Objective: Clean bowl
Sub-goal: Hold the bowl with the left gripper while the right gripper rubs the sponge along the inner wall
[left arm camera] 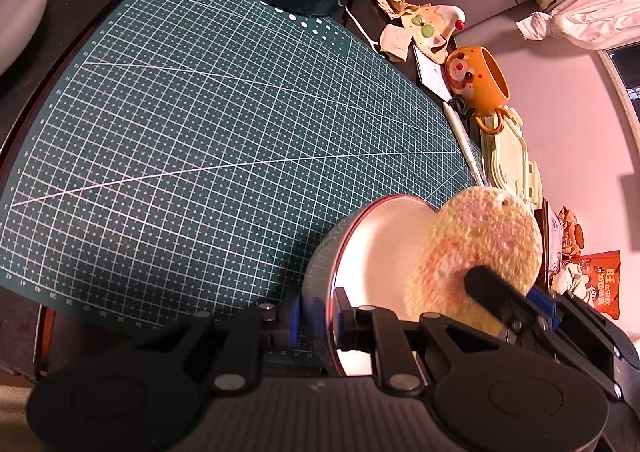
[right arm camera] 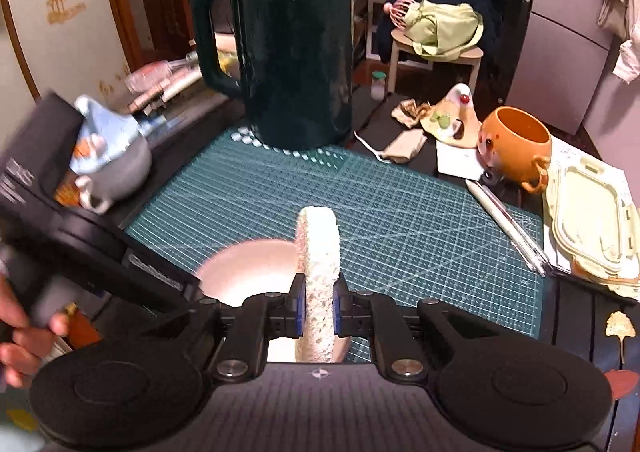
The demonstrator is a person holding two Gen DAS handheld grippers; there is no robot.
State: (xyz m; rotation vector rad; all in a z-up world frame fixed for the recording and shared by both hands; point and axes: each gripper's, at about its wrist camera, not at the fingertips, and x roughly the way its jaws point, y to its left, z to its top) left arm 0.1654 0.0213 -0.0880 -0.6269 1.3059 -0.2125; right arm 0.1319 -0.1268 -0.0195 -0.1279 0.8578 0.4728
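A bowl (left arm camera: 380,240), white inside with a red rim and grey outside, is tilted over the green cutting mat (left arm camera: 200,131). My left gripper (left arm camera: 318,322) is shut on the bowl's rim, one jaw outside and one inside. A round yellowish sponge (left arm camera: 476,248) rests against the bowl's inside. My right gripper (right arm camera: 319,310) is shut on the sponge (right arm camera: 319,252), seen edge-on, pushed into the bowl (right arm camera: 248,268). The right gripper's black finger (left arm camera: 492,288) shows in the left wrist view against the sponge.
A dark green kettle (right arm camera: 292,63) stands at the mat's far edge. An orange mug (right arm camera: 516,143), a pale green lunchbox lid (right arm camera: 592,219) and a white pen (right arm camera: 508,223) lie right. A blue-grey cup (right arm camera: 108,155) sits left. Snack packets (left arm camera: 600,284) lie near the bowl.
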